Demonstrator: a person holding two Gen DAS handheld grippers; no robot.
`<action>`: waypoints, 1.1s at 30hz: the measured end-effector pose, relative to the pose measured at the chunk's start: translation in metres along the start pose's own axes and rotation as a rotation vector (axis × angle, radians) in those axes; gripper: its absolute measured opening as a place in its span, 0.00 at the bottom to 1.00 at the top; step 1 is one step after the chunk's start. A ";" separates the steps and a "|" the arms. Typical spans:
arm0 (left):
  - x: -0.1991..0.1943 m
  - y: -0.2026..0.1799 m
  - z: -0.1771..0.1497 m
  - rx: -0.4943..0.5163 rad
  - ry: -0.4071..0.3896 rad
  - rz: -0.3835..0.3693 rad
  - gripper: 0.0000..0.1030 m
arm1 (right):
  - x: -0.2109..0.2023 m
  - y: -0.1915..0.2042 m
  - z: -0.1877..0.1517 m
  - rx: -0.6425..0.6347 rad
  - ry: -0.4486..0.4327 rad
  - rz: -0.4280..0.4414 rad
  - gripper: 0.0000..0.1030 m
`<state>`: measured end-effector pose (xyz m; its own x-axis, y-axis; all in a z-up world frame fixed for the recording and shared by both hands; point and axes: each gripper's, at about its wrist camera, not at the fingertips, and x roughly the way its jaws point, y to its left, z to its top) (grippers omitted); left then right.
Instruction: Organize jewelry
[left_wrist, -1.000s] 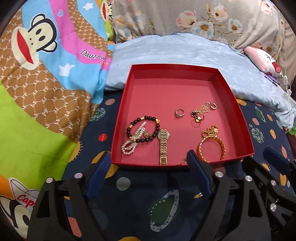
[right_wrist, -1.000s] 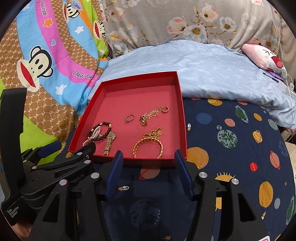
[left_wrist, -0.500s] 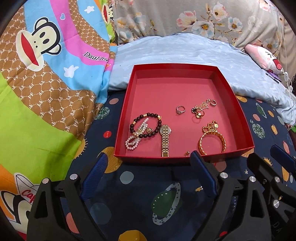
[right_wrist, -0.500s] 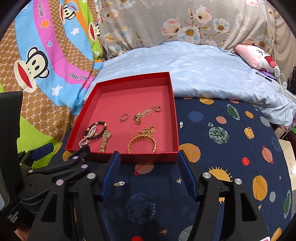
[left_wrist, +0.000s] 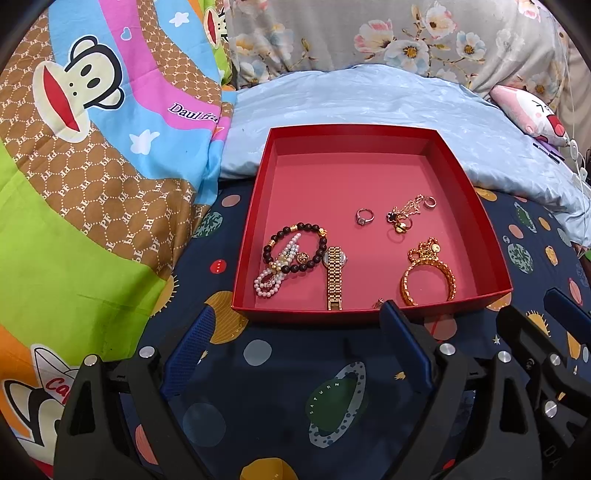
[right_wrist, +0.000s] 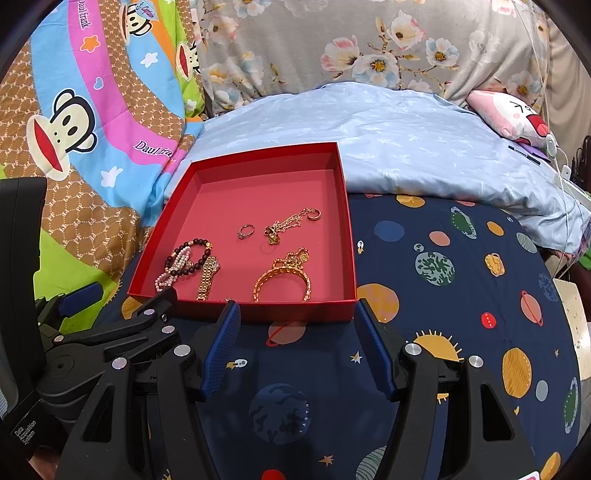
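Note:
A red tray (left_wrist: 280, 317) (right_wrist: 347, 229) lies on the planet-print bedsheet. In it lie a dark bead bracelet (left_wrist: 317, 254) (right_wrist: 201, 254), a pearl bracelet (left_wrist: 271, 282) (right_wrist: 168, 277), a gold watch (left_wrist: 334, 280) (right_wrist: 207, 278), a gold bangle (left_wrist: 428, 277) (right_wrist: 282, 277), a ring (left_wrist: 364, 216) (right_wrist: 245, 230) and a gold chain with charms (left_wrist: 404, 214) (right_wrist: 288, 223). My left gripper (left_wrist: 295, 317) is open and empty, just in front of the tray's near edge. My right gripper (right_wrist: 295, 314) is open and empty, at the tray's near right corner.
A cartoon-monkey quilt (left_wrist: 92, 166) is bunched up left of the tray. A light blue pillow (left_wrist: 369, 99) lies behind the tray, with a pink plush toy (right_wrist: 513, 116) at the far right. Planet-print sheet (right_wrist: 461, 295) stretches right of the tray.
Both grippers have pulled back and risen a little from the tray. The jewelry has not moved.

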<state>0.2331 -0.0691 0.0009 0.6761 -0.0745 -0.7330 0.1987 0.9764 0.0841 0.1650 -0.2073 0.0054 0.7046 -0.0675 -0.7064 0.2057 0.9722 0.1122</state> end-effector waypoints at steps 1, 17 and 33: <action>0.000 0.000 0.000 0.001 -0.002 0.004 0.85 | 0.000 0.000 0.000 -0.001 0.000 -0.002 0.61; 0.001 0.000 -0.004 -0.015 0.030 0.001 0.85 | -0.001 -0.005 -0.005 0.008 0.004 -0.007 0.64; 0.004 0.000 -0.009 -0.008 0.058 -0.016 0.85 | -0.005 -0.003 -0.012 0.004 0.005 -0.014 0.66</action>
<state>0.2291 -0.0673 -0.0082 0.6309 -0.0783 -0.7719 0.2031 0.9769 0.0669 0.1525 -0.2076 0.0005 0.6982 -0.0799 -0.7114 0.2184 0.9702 0.1054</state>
